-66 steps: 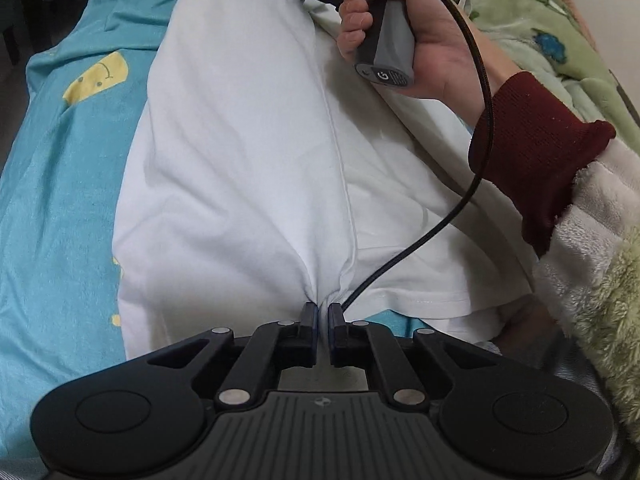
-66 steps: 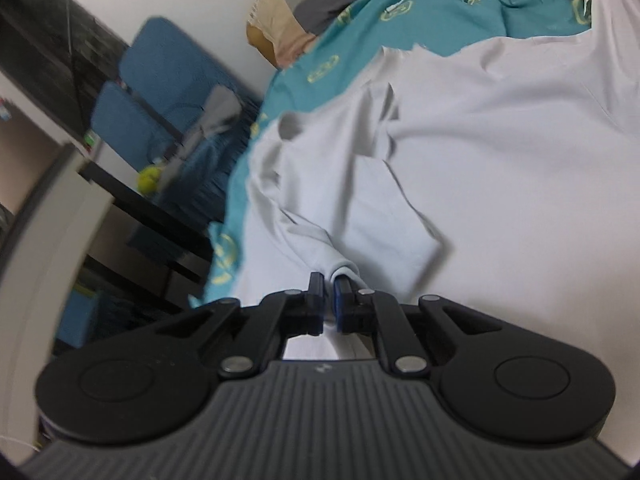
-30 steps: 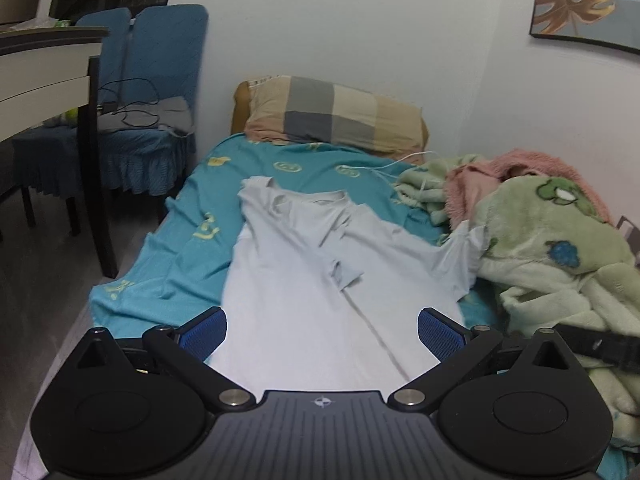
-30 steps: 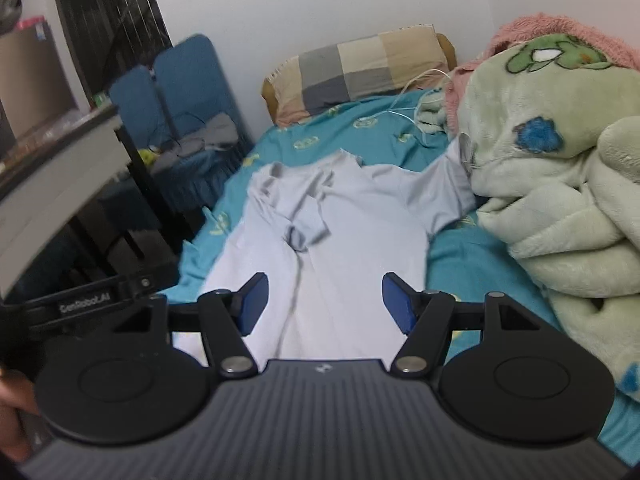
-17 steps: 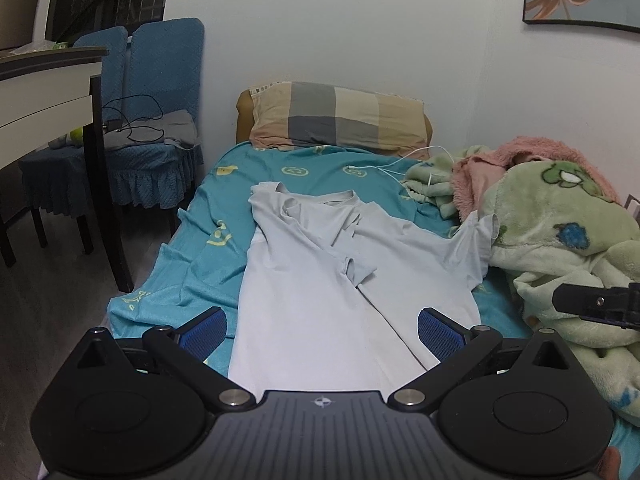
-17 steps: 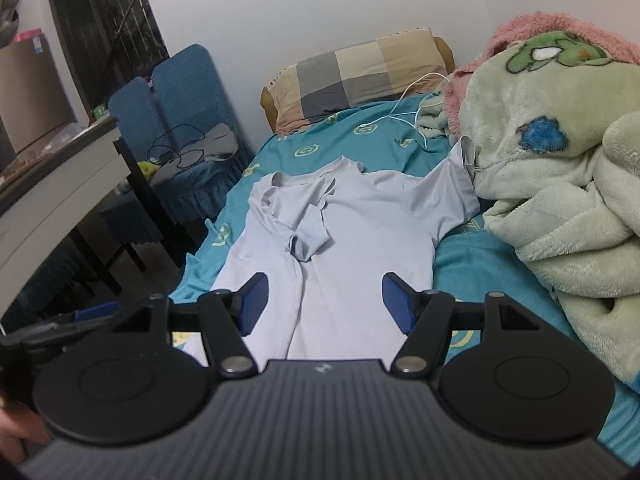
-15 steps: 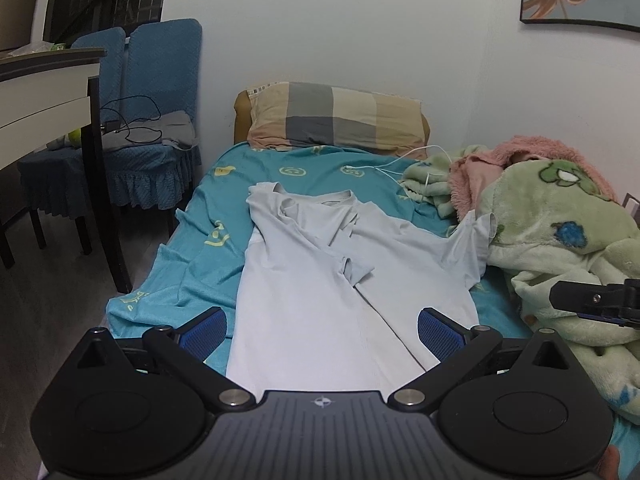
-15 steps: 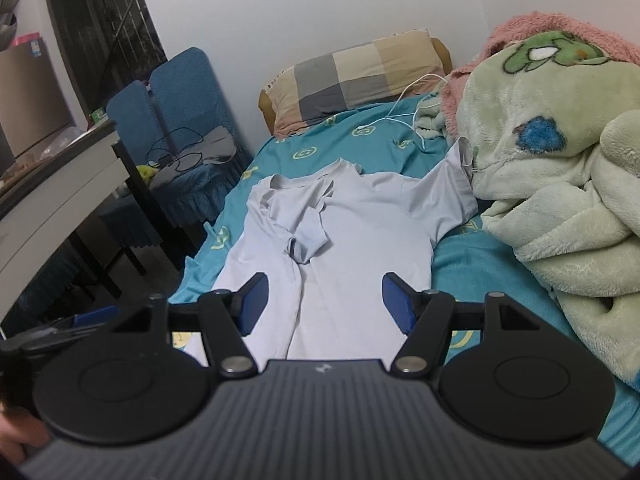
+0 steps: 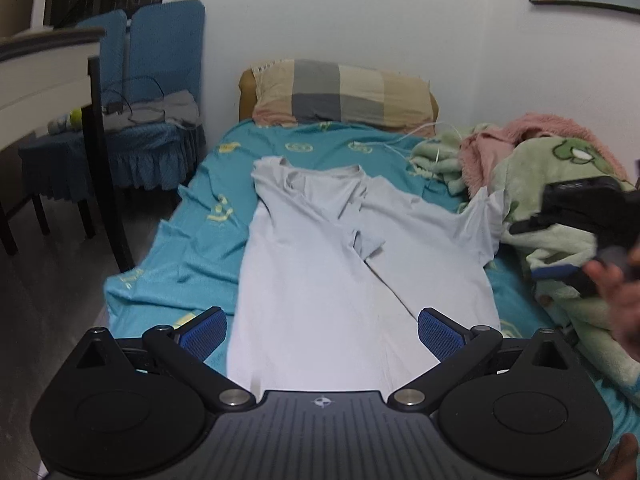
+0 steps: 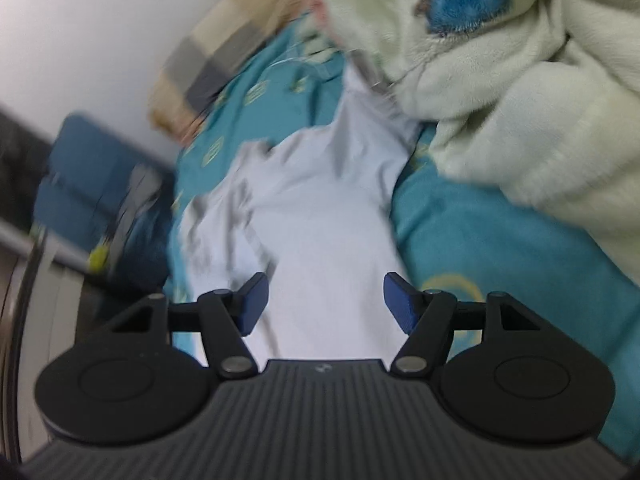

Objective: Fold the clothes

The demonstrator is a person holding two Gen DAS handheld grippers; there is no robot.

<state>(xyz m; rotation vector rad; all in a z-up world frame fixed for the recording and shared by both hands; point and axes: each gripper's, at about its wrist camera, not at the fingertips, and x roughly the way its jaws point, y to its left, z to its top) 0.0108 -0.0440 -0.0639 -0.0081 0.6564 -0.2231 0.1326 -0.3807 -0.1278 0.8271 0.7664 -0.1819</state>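
Two grippers hang above a bed, both with their blue-padded fingers spread wide and nothing between them. The left gripper (image 9: pixel 322 330) looks level down the length of the mattress, probably held back to take in the whole garment. The right gripper (image 10: pixel 324 304) is tilted and its view is smeared with motion; in the left view it shows as a dark shape with part of a hand (image 9: pixel 618 300) at the right edge, over the blanket.

Below and ahead of both lies a pale T-shirt (image 9: pixel 320 280), spread lengthwise on a teal sheet (image 9: pixel 192 256), collar toward a checked pillow (image 9: pixel 340 94) at the far end. Its left side is already turned in over the body, sleeve resting near the middle, leaving a diagonal edge. The other sleeve (image 9: pixel 480 220) sticks out, touching a fluffy green blanket (image 9: pixel 560 184) heaped along that side. That loose sleeve looks like the part left to fold inward.
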